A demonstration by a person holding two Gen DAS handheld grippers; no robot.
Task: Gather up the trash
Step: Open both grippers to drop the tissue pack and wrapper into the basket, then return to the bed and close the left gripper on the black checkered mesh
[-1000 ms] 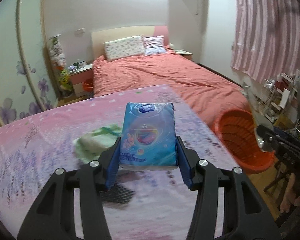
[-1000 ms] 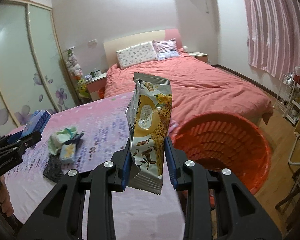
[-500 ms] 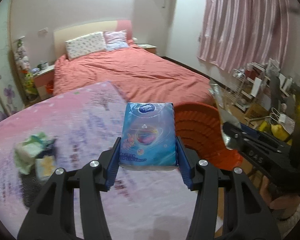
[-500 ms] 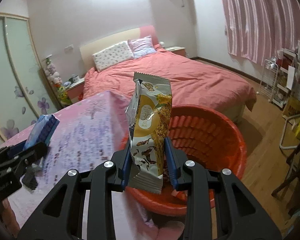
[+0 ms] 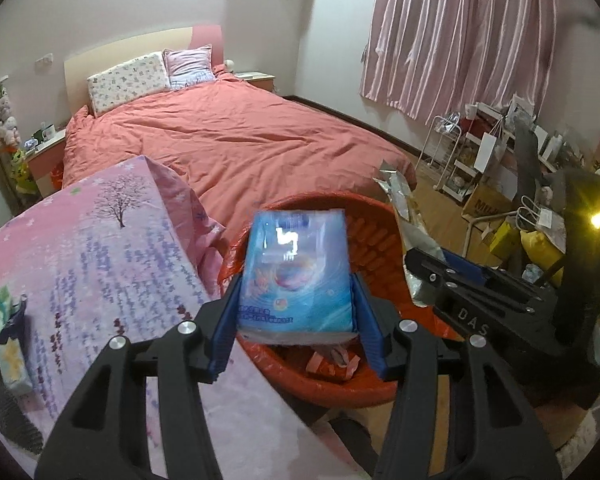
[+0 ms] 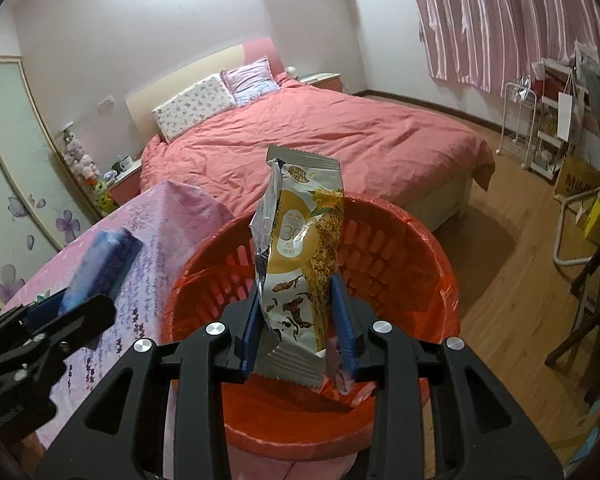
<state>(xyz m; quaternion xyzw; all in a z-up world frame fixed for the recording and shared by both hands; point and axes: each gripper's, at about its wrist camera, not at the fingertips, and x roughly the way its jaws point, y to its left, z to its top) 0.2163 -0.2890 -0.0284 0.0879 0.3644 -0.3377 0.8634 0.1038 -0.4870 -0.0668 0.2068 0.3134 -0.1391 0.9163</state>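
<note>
My left gripper (image 5: 296,320) is shut on a blue tissue pack (image 5: 296,276) and holds it over the red basket (image 5: 380,236). My right gripper (image 6: 298,330) is shut on a silver and yellow snack wrapper (image 6: 300,264), held upright above the same red basket (image 6: 412,264). Pink scraps (image 5: 332,360) lie in the basket's bottom. The right gripper and wrapper show at the right of the left wrist view (image 5: 448,280). The left gripper with the blue pack shows at the left of the right wrist view (image 6: 100,268).
A table with a pink flowered cloth (image 5: 100,248) stands left of the basket, with green and white packets (image 5: 0,328) at its left edge. A red bed (image 6: 320,140) lies behind. Shelves and boxes (image 5: 492,168) crowd the right wall.
Both grippers swung right from the table to above the red basket, each still holding its item. The blue pack has tilted a little in the left gripper.
</note>
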